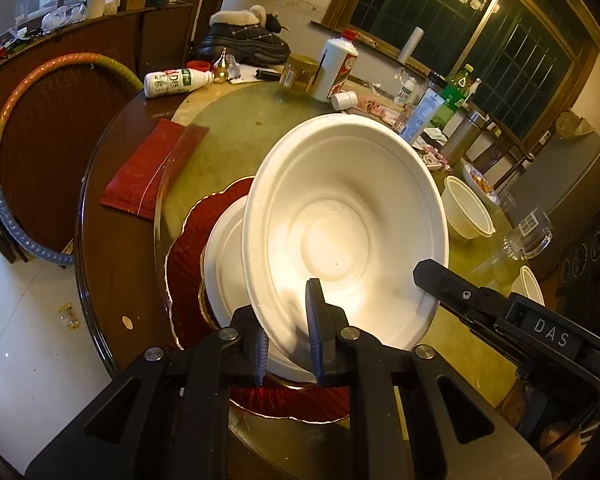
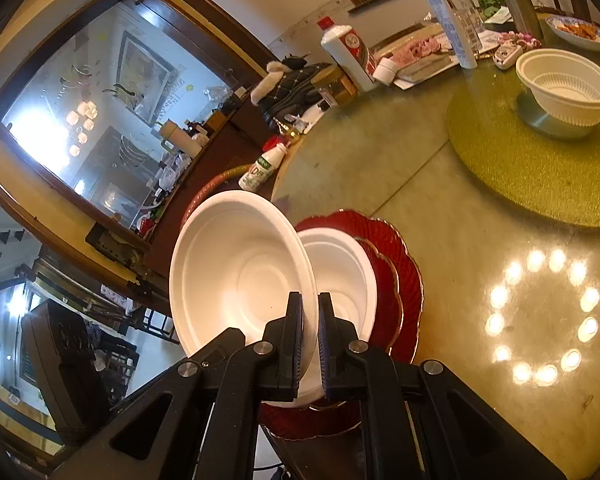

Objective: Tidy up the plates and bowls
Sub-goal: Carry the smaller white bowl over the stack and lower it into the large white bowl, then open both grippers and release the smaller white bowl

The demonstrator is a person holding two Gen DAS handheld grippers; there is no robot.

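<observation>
White bowl (image 1: 340, 216) between hand-held gripper (image 1: 288, 332) pads

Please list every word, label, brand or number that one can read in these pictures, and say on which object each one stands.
"DAS": white letters on the black body of the right hand-held gripper.
White plastic bottle lying on its side: green label print, too distorted to read.
White ceramic bottle with red label: characters too small to read.
Tall blue-and-white carton: print blurred, unreadable.
</observation>
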